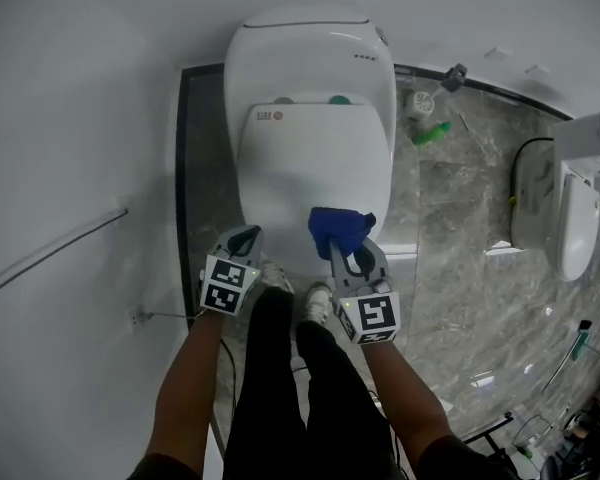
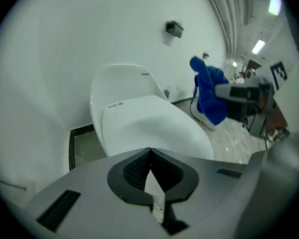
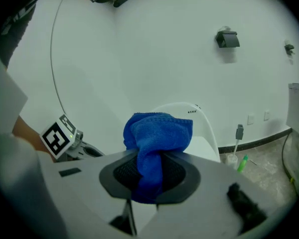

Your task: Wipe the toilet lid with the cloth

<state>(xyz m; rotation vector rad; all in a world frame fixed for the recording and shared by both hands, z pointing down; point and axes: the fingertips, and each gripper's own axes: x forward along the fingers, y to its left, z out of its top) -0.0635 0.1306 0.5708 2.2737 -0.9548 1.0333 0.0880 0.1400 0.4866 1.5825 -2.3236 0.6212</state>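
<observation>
Head view: toilet lid [image 1: 315, 168] label [image 1: 269, 115] illegible; R gripper [image 1: 350, 250] pinches cloth [image 1: 338, 226]; L gripper [image 1: 245, 238] jaws together.

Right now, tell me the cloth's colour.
Blue; the cloth shows best in the right gripper view.

We see a plain white wall [image 1: 70, 88] and a floor [image 1: 460, 258] of grey marble with a dark border [image 1: 185, 168]. A second toilet [image 1: 572, 218] stands at the right. A small dark fixture [image 3: 227, 39] is on the wall, and ceiling lamps [image 2: 259, 47] shine.
</observation>
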